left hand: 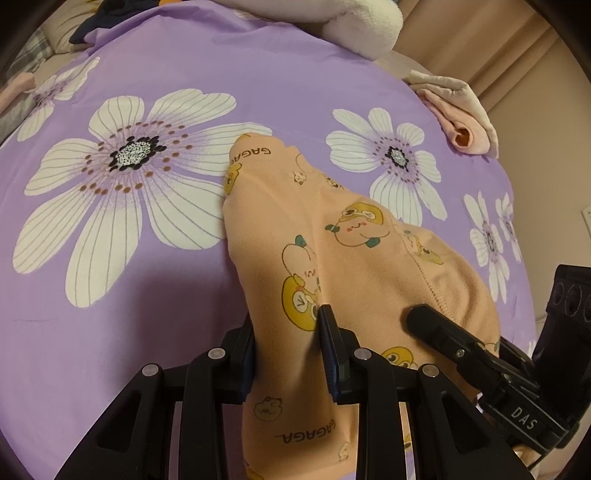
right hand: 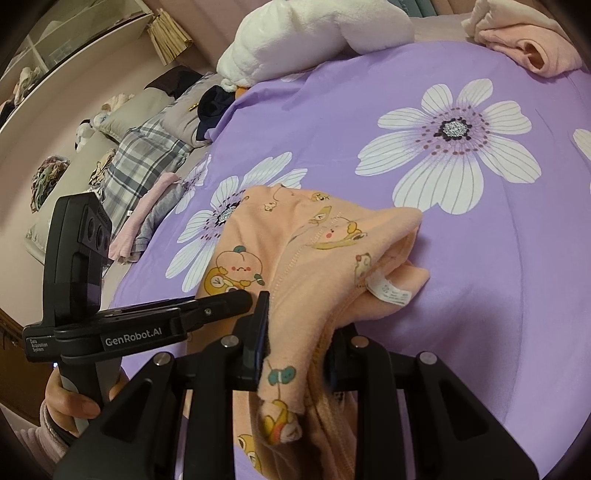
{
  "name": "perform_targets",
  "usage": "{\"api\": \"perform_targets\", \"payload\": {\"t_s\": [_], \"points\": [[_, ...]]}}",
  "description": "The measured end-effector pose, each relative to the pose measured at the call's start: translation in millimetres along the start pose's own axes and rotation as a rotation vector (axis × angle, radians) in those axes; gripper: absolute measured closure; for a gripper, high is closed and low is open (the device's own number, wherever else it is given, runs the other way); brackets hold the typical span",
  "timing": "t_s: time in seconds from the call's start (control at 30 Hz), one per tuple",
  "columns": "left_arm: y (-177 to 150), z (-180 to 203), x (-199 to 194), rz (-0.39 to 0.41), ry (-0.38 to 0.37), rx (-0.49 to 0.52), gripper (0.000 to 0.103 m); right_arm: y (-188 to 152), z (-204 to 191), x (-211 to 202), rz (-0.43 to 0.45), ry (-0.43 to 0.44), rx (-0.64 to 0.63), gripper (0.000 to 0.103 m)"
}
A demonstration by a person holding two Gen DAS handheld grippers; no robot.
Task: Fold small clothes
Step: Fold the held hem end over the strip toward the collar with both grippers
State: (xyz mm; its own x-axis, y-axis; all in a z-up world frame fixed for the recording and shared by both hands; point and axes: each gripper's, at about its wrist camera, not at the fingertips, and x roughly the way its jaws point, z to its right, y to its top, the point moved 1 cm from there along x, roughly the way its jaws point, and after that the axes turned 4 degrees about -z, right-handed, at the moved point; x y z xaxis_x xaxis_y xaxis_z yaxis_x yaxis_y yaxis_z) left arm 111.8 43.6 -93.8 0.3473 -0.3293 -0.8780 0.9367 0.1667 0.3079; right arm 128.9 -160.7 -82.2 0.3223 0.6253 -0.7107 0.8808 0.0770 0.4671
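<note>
A small peach garment (left hand: pixel 332 236) with cartoon prints lies partly on the purple flowered bedspread (left hand: pixel 184 258), its near end lifted. My left gripper (left hand: pixel 286 332) is shut on the garment's near left edge. My right gripper (right hand: pixel 295 332) is shut on the same garment (right hand: pixel 314 251) at its near right edge, where a white care label (right hand: pixel 389 290) hangs out. The right gripper's finger also shows in the left wrist view (left hand: pixel 443 332), close beside the left one. The left gripper shows in the right wrist view (right hand: pixel 207 310).
A folded pink cloth (left hand: pixel 461 118) lies at the bed's far right. A white plush blanket (right hand: pixel 314 33) sits at the far edge. Plaid and grey clothes (right hand: pixel 147 166) and a dark garment (right hand: pixel 214 107) lie to the left beside the bedspread.
</note>
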Motion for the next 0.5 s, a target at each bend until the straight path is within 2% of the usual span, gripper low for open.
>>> {"api": "perform_targets", "payload": {"t_s": [0.5], "points": [[-1.7,-3.4,1.1,-0.001,0.015,0.004,0.076,-2.0,9.9,1.5,-0.011,-0.02,0.02,0.077]]}}
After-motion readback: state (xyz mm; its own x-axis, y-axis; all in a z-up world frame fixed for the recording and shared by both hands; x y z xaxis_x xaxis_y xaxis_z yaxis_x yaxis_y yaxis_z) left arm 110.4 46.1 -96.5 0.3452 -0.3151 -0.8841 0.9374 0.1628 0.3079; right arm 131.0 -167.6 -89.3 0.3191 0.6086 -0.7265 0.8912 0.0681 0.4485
